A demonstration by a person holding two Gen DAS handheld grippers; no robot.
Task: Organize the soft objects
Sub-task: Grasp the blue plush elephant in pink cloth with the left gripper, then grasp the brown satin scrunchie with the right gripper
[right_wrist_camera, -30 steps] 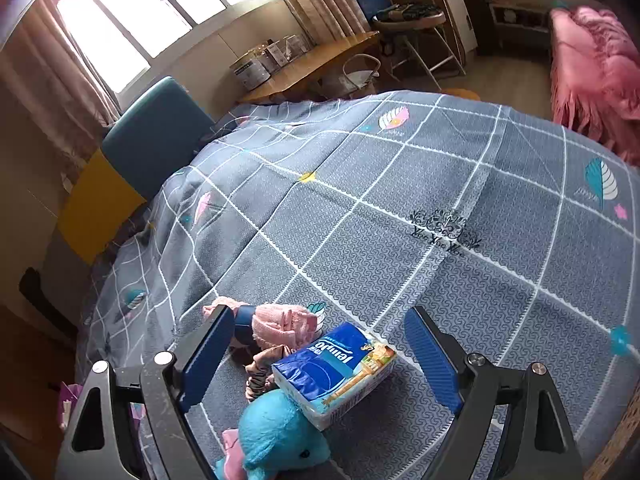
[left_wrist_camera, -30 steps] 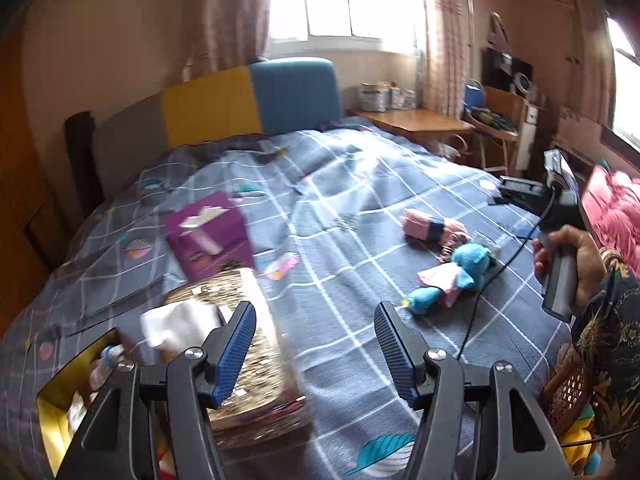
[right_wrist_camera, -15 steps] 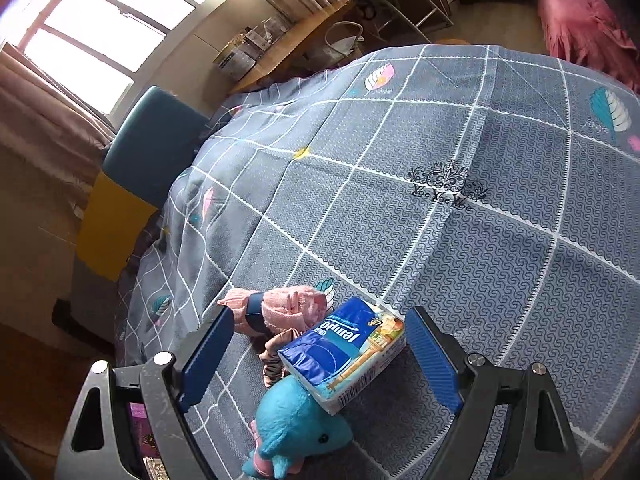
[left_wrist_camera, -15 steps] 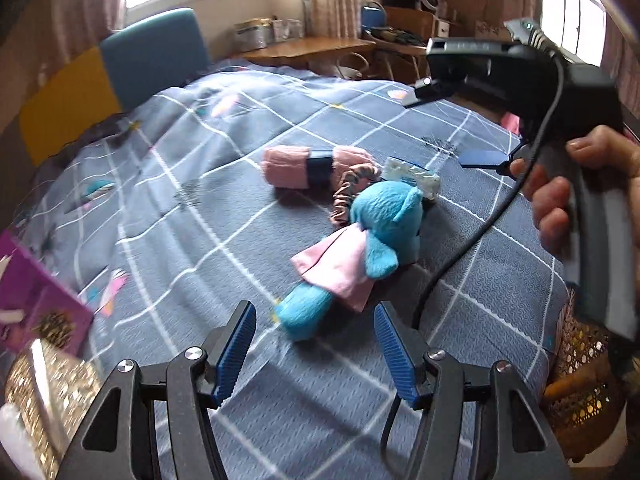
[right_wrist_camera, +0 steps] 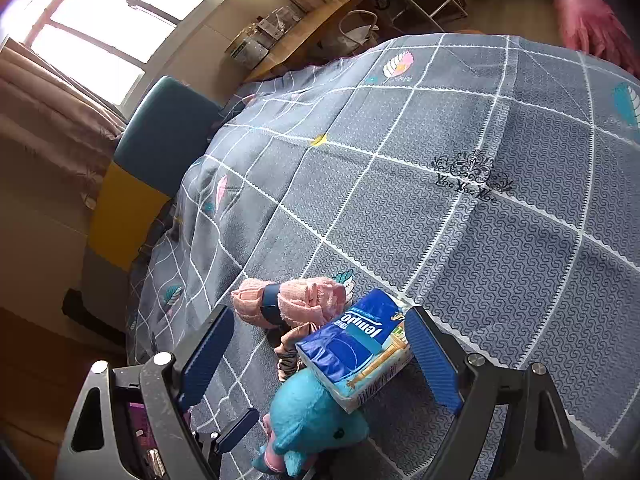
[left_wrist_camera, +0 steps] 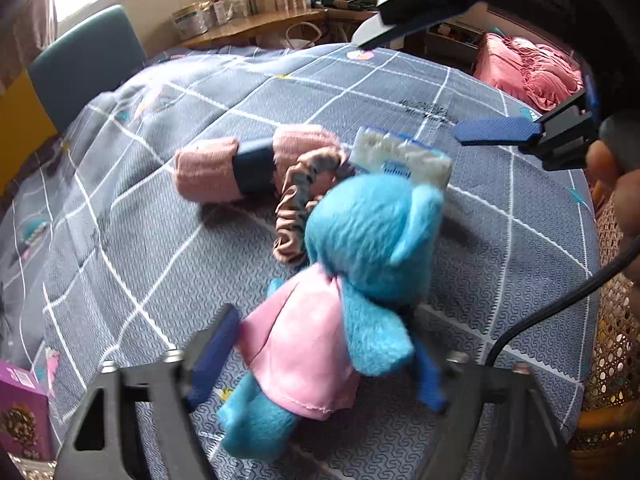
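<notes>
A blue plush toy in a pink dress (left_wrist_camera: 344, 280) lies on the grey checked bed cover (left_wrist_camera: 140, 248); it also shows in the right wrist view (right_wrist_camera: 316, 424). My left gripper (left_wrist_camera: 320, 360) is open, its fingers either side of the toy's body. Behind the toy lie a rolled pink towel with a dark band (left_wrist_camera: 244, 164), a brown scrunchie (left_wrist_camera: 304, 200) and a blue tissue pack (right_wrist_camera: 356, 356). My right gripper (right_wrist_camera: 320, 356) is open and hovers above the tissue pack.
A purple box (left_wrist_camera: 20, 412) sits at the lower left. A wicker basket (left_wrist_camera: 612, 360) stands at the right bed edge. A pink blanket (left_wrist_camera: 528, 72) and a wooden desk (left_wrist_camera: 256, 24) lie beyond the bed. The headboard (right_wrist_camera: 144, 176) is far left.
My left gripper has swung right from the boxes and closed in on the blue plush toy, which now sits between its fingers. The right gripper has shifted slightly toward the tissue pack.
</notes>
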